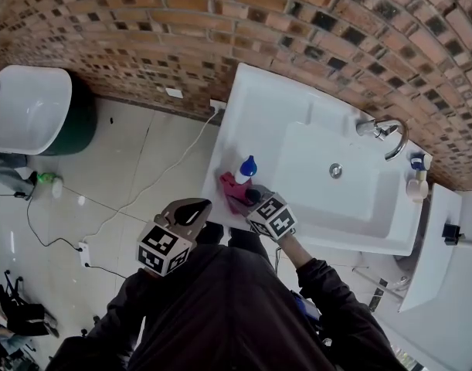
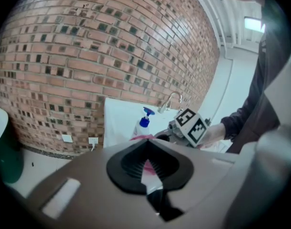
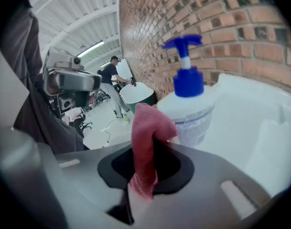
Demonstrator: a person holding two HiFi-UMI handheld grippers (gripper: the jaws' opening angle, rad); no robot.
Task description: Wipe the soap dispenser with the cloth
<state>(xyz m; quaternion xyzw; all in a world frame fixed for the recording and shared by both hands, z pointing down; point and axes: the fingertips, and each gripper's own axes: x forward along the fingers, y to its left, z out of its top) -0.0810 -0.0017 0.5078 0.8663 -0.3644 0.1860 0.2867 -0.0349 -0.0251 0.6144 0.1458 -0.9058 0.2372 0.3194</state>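
Note:
A white soap dispenser (image 1: pixel 246 168) with a blue pump stands on the left rim of the white sink (image 1: pixel 259 107). In the right gripper view the dispenser (image 3: pixel 190 106) is close ahead, just right of the jaws. My right gripper (image 1: pixel 253 198) is shut on a red cloth (image 3: pixel 147 128), which sticks up from between the jaws and hangs right beside the bottle. The cloth (image 1: pixel 234 190) lies at the foot of the dispenser in the head view. My left gripper (image 1: pixel 195 205) hovers off the sink's front left corner, shut with nothing in it (image 2: pixel 147 163).
The basin (image 1: pixel 328 184) with its chrome tap (image 1: pixel 386 134) lies to the right, a second small bottle (image 1: pixel 418 178) on the far rim. A brick wall runs behind. On the floor at left are a white tub (image 1: pixel 27 107) and cables (image 1: pixel 58 242).

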